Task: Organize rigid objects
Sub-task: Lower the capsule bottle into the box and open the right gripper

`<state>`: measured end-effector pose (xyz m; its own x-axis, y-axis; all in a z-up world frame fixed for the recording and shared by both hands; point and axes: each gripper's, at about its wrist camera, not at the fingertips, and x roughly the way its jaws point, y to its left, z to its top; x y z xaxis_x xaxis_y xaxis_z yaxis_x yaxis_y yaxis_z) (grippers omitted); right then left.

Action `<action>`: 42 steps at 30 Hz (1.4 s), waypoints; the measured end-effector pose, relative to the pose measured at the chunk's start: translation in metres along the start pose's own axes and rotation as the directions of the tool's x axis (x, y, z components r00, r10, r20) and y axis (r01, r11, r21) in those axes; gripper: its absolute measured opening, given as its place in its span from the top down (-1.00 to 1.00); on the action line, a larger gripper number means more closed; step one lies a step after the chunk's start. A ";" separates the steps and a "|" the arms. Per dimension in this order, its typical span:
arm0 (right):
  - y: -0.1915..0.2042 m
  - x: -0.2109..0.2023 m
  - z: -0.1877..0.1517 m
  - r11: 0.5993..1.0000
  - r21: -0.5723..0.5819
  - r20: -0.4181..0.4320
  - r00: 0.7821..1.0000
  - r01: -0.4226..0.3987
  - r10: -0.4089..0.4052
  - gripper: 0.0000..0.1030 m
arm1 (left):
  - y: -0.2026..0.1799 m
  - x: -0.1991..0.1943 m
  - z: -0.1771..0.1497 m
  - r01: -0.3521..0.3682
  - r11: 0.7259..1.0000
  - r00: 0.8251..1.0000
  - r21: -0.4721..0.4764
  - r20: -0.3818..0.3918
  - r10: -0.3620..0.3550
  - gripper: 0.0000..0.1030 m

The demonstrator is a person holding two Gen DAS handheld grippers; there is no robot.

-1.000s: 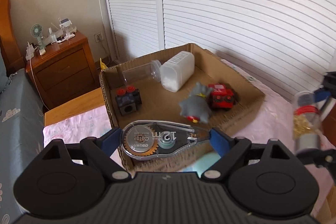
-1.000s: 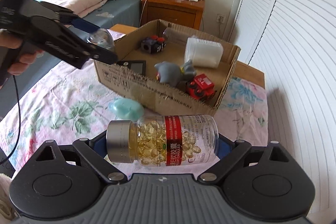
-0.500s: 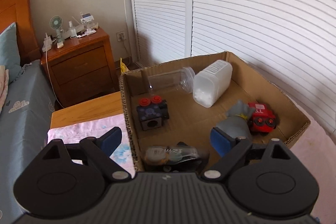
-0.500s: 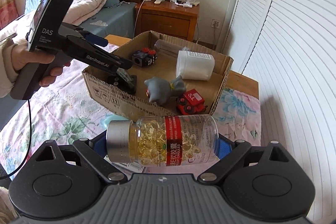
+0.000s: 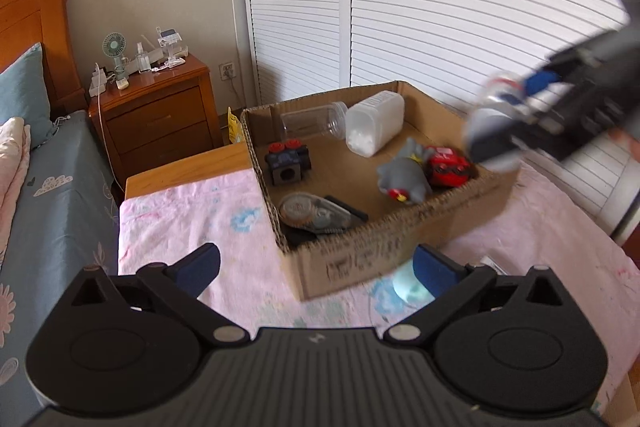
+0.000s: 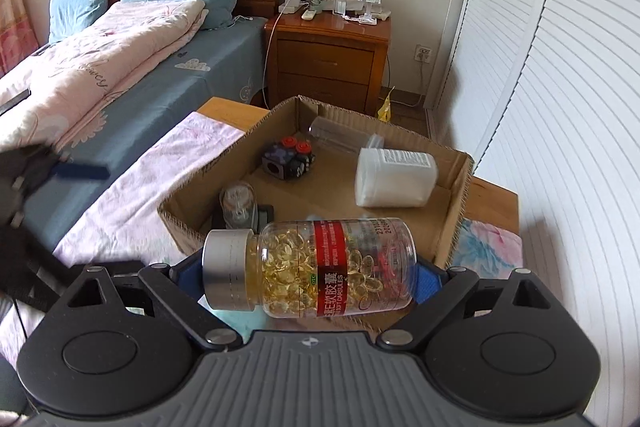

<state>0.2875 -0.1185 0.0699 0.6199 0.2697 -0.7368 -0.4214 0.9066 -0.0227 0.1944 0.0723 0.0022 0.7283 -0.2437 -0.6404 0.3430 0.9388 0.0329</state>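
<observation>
The right tool [image 6: 310,273] is clamped across the capsule bottle [image 6: 310,269], which lies sideways between the pads just over the near wall of the cardboard box [image 6: 466,187]. The left tool [image 5: 316,267] has just been opening; its jaws stand wide apart with nothing between them, short of the box. Farther in, the correction tape [image 5: 310,211] rests on the box floor. Released here, the round bottle could roll into the grey toy [image 5: 404,179] or catch the wall and tumble onto the tabletop [image 5: 192,211].

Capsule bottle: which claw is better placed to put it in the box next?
Right. The right claw holds the capsule bottle just above the cardboard box's near wall. The left claw is open and empty, its jaws having just opened.
</observation>
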 end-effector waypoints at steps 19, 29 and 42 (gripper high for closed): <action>0.004 0.127 0.075 0.984 0.147 -0.140 0.987 0.098 -0.078 -0.93 | -0.004 -0.032 -0.059 -0.148 0.984 0.988 -0.104 0.022 0.151 -0.98; 0.009 0.083 0.056 0.982 0.156 -0.060 0.994 0.103 -0.095 -1.00 | 0.003 -0.041 -0.068 -0.162 0.975 0.986 -0.155 0.012 0.165 -0.98; 0.031 0.017 -0.051 0.977 0.183 -0.046 0.993 0.114 -0.107 -1.00 | -0.014 -0.054 -0.078 -0.199 0.963 0.980 -0.184 -0.026 0.198 -0.98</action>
<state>0.2516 -0.1023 0.0220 0.6300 0.1561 -0.7608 -0.2204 0.9753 0.0175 0.1038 0.0911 -0.0239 0.7659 -0.0466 -0.6413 0.0760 0.9969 0.0183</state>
